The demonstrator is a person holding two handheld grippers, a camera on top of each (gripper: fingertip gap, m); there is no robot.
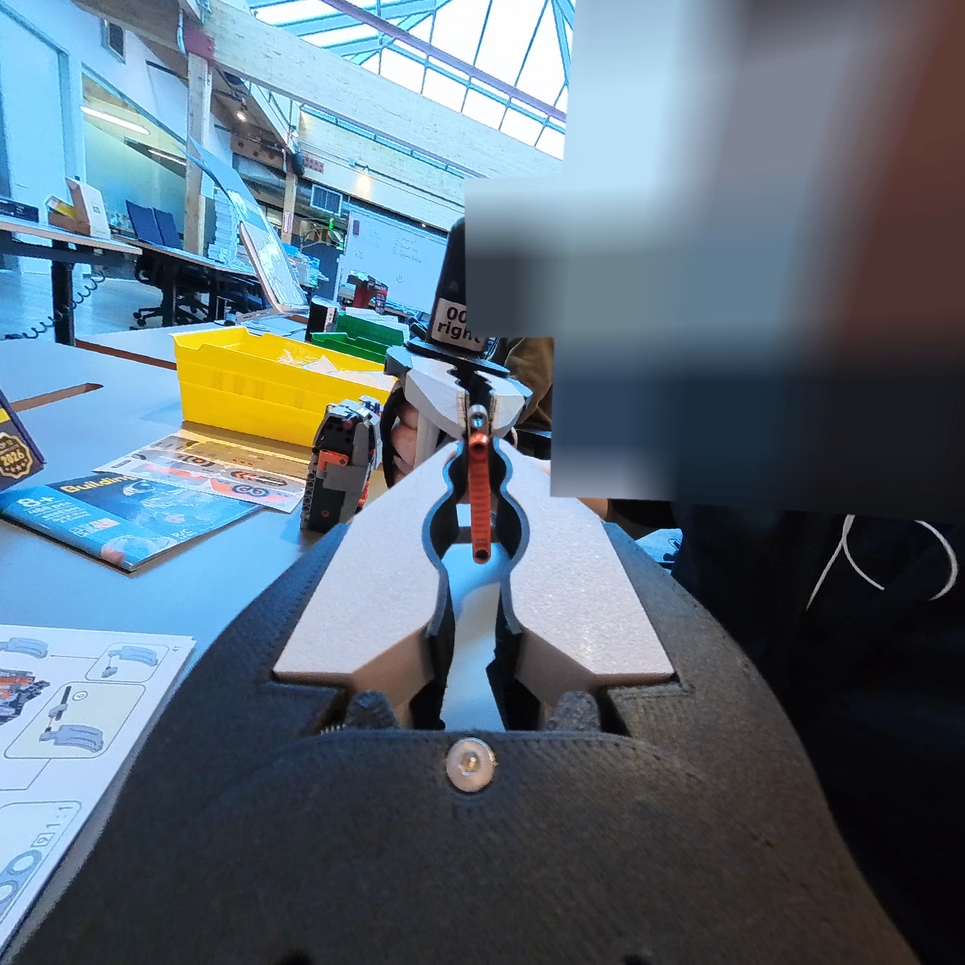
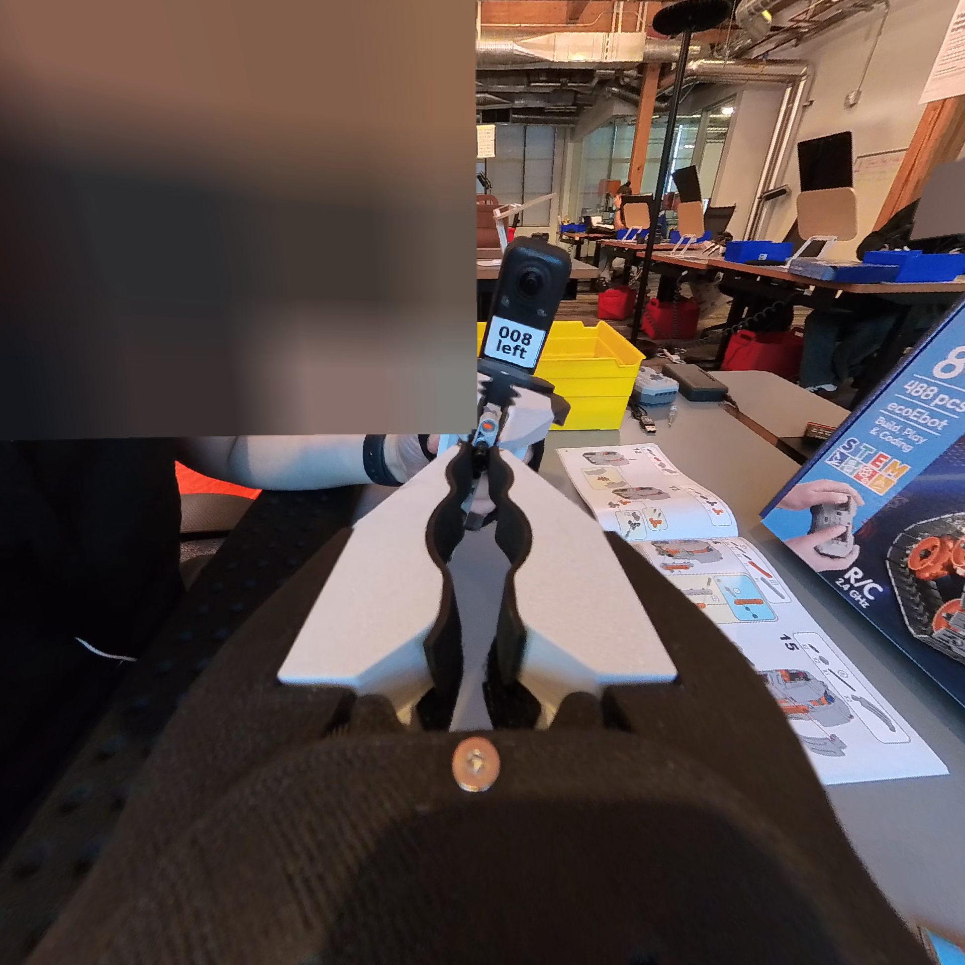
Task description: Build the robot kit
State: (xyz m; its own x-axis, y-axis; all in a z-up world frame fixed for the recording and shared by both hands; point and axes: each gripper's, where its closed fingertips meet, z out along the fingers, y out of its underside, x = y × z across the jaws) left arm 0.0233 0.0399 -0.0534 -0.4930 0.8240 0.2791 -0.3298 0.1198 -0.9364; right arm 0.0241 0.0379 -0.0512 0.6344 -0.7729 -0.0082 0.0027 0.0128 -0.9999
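My left gripper (image 1: 478, 450) is shut on a thin orange perforated beam (image 1: 478, 501) that runs back between its fingers. In the right wrist view the left gripper (image 2: 488, 420) faces me, with the beam's end (image 2: 488, 427) at its tips. My right gripper (image 2: 479, 457) is shut on a small grey piece (image 2: 472, 501). In the left wrist view the right gripper (image 1: 472, 410) stands tip to tip with the left one, held up over the table's near edge. There the grey piece's end (image 1: 478, 418) meets the top of the orange beam.
A part-built grey, black and orange model (image 1: 342, 465) stands on the grey table (image 1: 104, 585). A yellow bin (image 1: 261, 386) and a green bin (image 1: 365, 329) stand behind it. An open instruction booklet (image 2: 705, 574), a blue kit box (image 2: 887, 496) and a sticker sheet (image 1: 209, 470) lie nearby. Less than 4 cm separates the two grippers' tips.
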